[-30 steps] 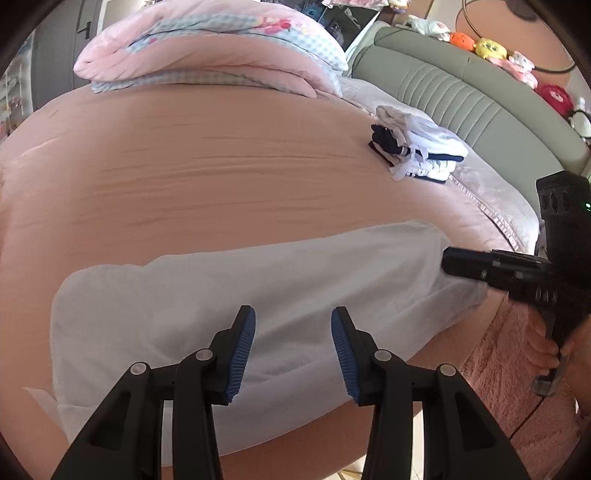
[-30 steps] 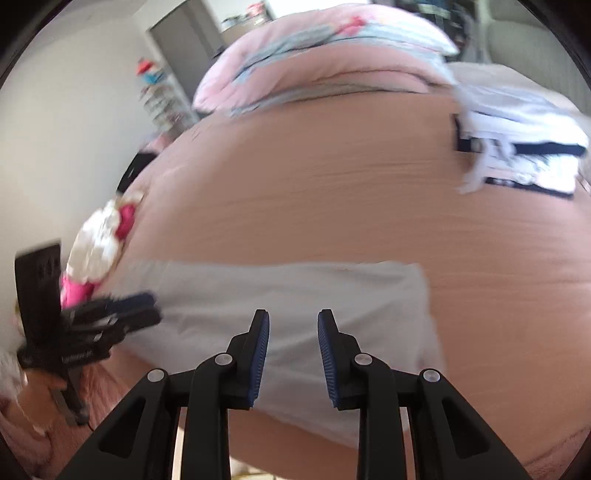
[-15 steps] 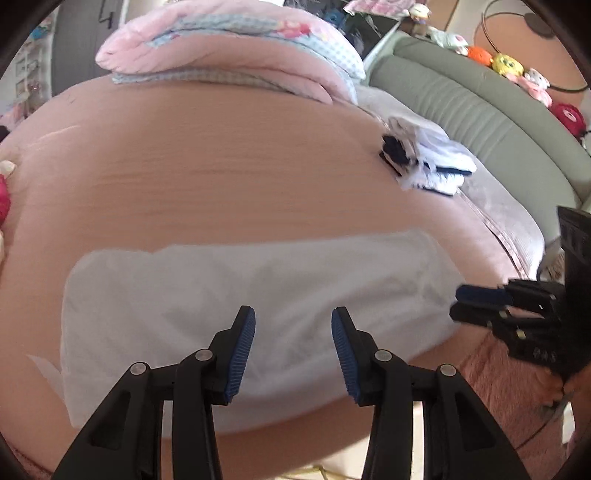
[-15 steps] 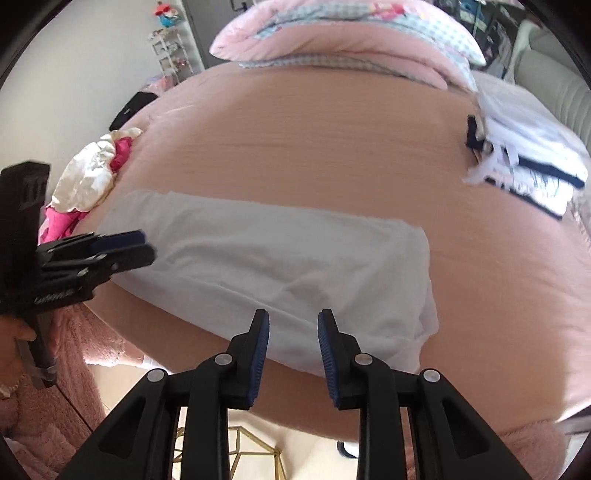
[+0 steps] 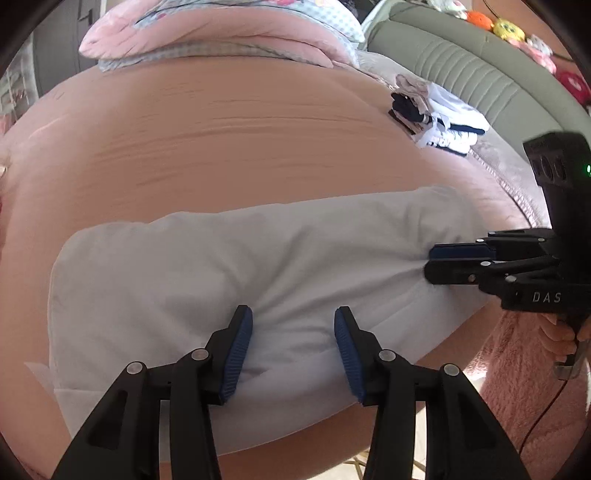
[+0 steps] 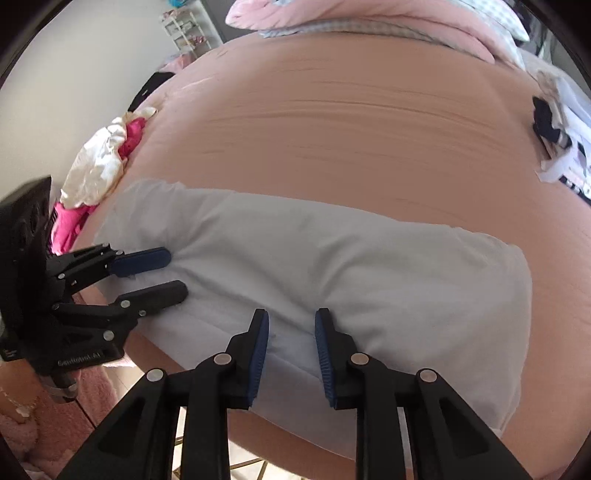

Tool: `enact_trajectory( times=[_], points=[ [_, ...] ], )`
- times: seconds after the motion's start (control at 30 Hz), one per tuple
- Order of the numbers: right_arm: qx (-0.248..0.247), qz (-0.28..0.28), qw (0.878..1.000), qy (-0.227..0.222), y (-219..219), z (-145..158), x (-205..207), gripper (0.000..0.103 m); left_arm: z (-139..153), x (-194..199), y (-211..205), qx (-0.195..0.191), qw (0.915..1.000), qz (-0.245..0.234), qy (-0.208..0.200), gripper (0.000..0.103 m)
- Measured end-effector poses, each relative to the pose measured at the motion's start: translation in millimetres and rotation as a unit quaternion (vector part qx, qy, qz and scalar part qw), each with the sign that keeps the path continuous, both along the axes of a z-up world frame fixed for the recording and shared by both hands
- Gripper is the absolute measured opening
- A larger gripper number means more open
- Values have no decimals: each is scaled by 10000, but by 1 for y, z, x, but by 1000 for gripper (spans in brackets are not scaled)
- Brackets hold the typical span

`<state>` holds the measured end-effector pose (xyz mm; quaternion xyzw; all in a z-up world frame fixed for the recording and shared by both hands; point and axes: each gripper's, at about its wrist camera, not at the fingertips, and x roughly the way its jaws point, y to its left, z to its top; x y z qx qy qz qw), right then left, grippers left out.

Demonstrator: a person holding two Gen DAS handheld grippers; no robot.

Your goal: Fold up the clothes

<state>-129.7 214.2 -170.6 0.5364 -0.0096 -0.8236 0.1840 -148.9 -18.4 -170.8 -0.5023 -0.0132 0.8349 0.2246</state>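
Note:
A white garment (image 5: 221,280) lies folded into a long band across the near edge of the pink bed (image 5: 221,140); it also shows in the right wrist view (image 6: 332,266). My left gripper (image 5: 293,347) is open, low over the garment's near middle; it shows in the right wrist view (image 6: 155,273) at the garment's left end. My right gripper (image 6: 291,354) is open with a narrow gap, over the garment's near edge. In the left wrist view the right gripper (image 5: 432,260) is at the garment's right end, fingers nearly together.
A stack of folded white and dark clothes (image 5: 439,118) sits at the bed's right side by a green headboard (image 5: 461,70). A folded pink duvet (image 5: 229,33) lies at the far end. A white and pink clothes heap (image 6: 99,166) lies left.
Both grippers have moved down and in toward the garment. The right gripper now reaches the garment's right end and the left gripper sits at its left end.

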Motion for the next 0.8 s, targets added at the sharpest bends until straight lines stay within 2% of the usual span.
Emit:
enact_trajectory(
  times=[0.07,0.17,0.23,0.27,0.37,0.4,0.47,0.53,0.63,0.7,0.73,0.8],
  points=[
    [-112,-164,9998,-37,18,4,2,23,7,1,-15,-59,9996,250,147,43],
    [-124,-443,9989,-42,39,8,8,27,25,8,-41,76,9943,863,618,43],
    [86,-604,9980,173,43,13,17,27,31,9,-57,459,9897,1173,684,43],
    [146,-677,9971,317,43,17,21,27,29,8,-62,511,9886,1262,641,44],
    [-68,-818,9941,706,35,29,23,29,7,7,-66,63,9900,1386,240,44],
    [-91,-782,9944,707,29,28,20,33,5,9,-67,2,9900,1396,202,43],
    [127,-713,9961,508,24,21,18,34,3,14,-69,-44,9900,1393,207,43],
    [401,-686,9965,278,25,8,15,34,4,18,-72,-255,9881,1489,273,44],
    [620,-852,9937,383,42,4,20,34,-2,23,-89,-501,9810,1870,143,46],
    [761,-1164,9893,450,56,7,24,34,0,31,-108,-180,9783,2064,68,49],
    [804,-1342,9866,464,64,10,26,35,4,33,-109,-91,9774,2107,128,49],
    [572,-1539,9852,498,74,16,31,35,13,40,-104,-86,9790,1996,413,49]
  ],
)
